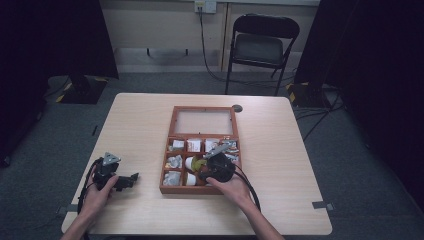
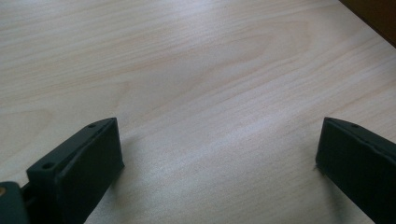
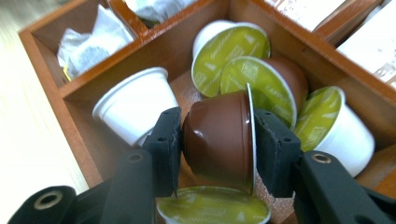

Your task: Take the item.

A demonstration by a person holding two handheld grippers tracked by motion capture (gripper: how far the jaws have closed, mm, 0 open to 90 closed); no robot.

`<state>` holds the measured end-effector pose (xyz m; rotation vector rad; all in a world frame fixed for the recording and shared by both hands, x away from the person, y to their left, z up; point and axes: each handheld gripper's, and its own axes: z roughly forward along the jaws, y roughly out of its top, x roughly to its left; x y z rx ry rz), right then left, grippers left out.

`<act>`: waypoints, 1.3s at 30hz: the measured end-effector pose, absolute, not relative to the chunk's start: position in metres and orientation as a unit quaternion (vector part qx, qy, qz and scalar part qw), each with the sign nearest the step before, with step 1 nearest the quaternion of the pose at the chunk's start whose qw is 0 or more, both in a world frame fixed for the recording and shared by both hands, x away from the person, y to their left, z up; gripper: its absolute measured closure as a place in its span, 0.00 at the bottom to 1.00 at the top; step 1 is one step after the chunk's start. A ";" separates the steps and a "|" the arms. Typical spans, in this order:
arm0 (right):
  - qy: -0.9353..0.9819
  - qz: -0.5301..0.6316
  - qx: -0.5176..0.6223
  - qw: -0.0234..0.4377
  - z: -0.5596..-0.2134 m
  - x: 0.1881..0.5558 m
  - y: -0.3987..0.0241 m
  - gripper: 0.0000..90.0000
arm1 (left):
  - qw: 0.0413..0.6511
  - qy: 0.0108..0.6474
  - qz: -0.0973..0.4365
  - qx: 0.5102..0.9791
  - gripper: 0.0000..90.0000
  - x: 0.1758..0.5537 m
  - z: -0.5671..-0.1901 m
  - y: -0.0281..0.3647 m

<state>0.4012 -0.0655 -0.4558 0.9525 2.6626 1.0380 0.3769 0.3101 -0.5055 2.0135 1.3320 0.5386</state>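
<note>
The right tool (image 3: 215, 144) is clamped on a brown plastic coffee capsule with a green foil lid (image 3: 219, 137), one jaw on its base and the other on its lid. The capsule sits in a compartment of the reddish-brown wooden compartment box (image 1: 172, 150) on the pale wooden bench (image 1: 135, 125), among white and brown green-lidded capsules (image 3: 231, 51). The left tool (image 2: 217, 154) rests on the bare bench to the left of the box, jaws wide apart, holding nothing.

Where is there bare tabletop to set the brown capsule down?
Bare table lies left of the wooden box and right of it to the edge. The compartment around the brown capsule, held by the right gripper, is crowded.
</note>
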 end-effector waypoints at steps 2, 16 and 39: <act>0.879 0.351 0.315 0.068 -0.454 0.401 -0.067 0.61 | 0.327 0.508 0.205 0.770 0.00 0.377 -0.505 0.310; 0.861 0.388 0.320 0.077 -0.444 0.400 -0.074 0.61 | 0.328 0.508 0.205 0.769 0.00 0.377 -0.506 0.310; 0.834 0.432 0.333 0.087 -0.412 0.399 -0.101 0.61 | 0.328 0.509 0.204 0.769 0.00 0.377 -0.506 0.310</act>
